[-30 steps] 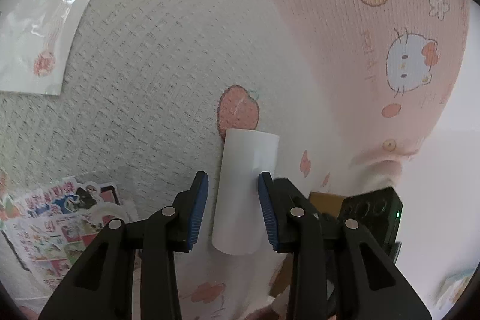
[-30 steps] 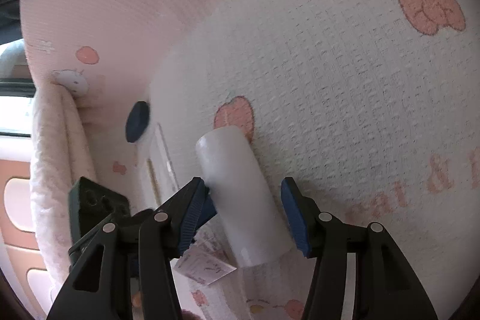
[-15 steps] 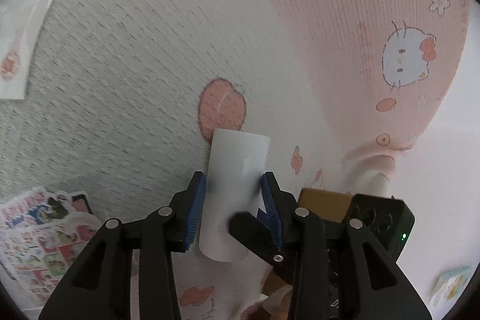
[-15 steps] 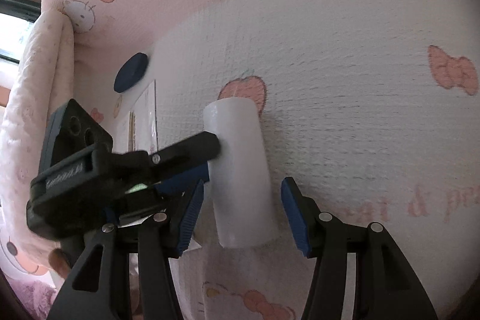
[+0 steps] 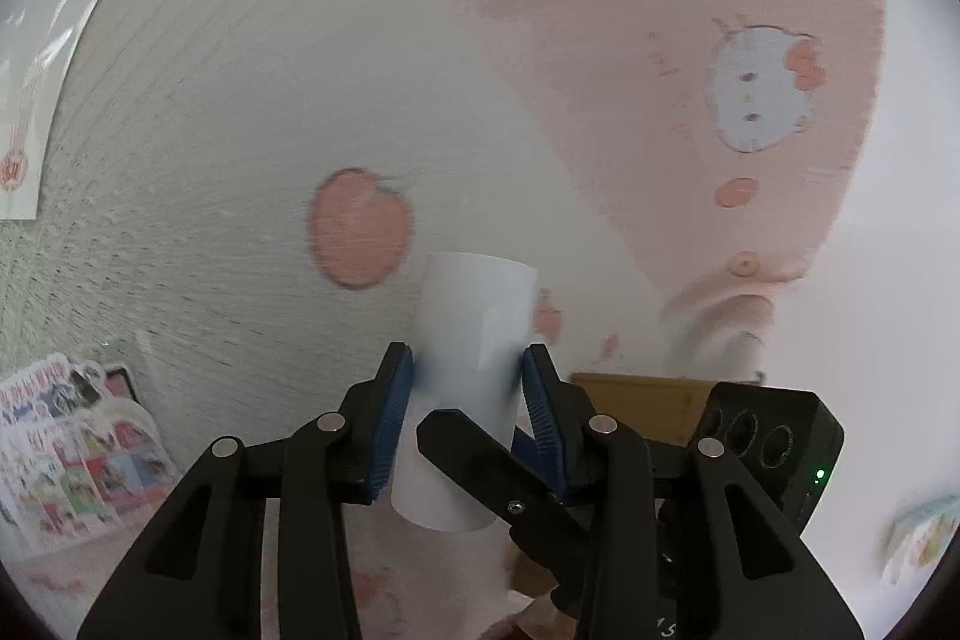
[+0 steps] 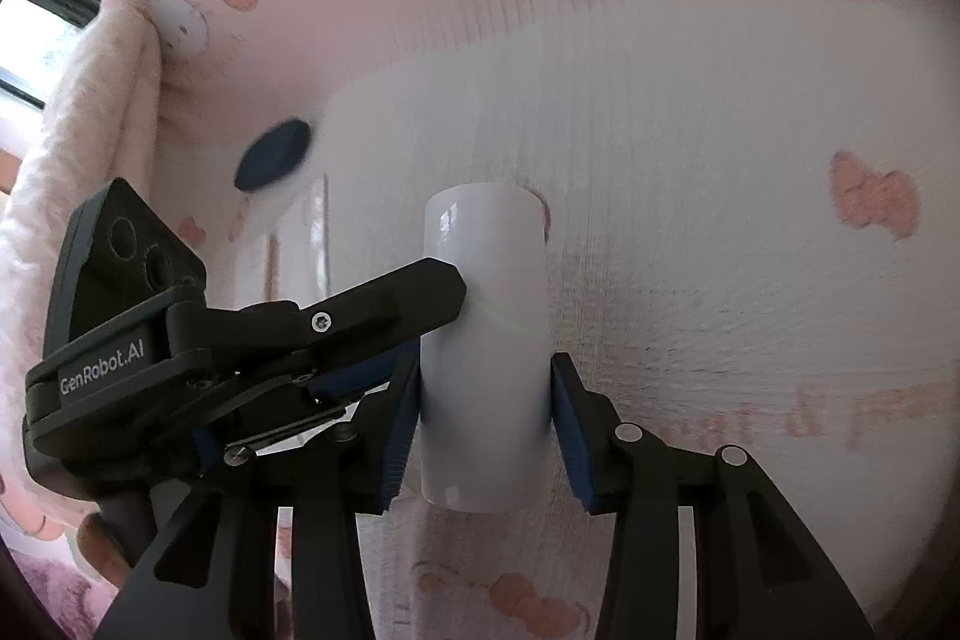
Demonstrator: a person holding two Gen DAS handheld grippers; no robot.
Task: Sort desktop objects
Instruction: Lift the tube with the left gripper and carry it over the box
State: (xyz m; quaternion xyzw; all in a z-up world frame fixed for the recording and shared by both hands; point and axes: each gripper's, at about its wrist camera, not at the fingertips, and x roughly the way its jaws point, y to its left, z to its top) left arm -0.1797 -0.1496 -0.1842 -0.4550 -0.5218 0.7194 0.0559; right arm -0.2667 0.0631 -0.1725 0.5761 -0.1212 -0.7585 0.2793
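A white cylinder is held above the pink and white cartoon-print cloth. My left gripper is shut on the cylinder, its blue pads pressed on both sides. My right gripper is also shut on the white cylinder, pads on each side. The left gripper's finger crosses in from the left and touches the cylinder. The right gripper's finger crosses the cylinder's lower part in the left wrist view.
A sheet in a clear sleeve lies at the upper left. Colourful sticker sheets lie at the lower left. A brown box sits behind the grippers. A dark blue oval object and a clear packet lie on the cloth.
Both grippers have closed on the white cylinder from opposite sides. The right gripper's jaws, wide half a second ago, now press on it. Both views have shifted over the cloth.
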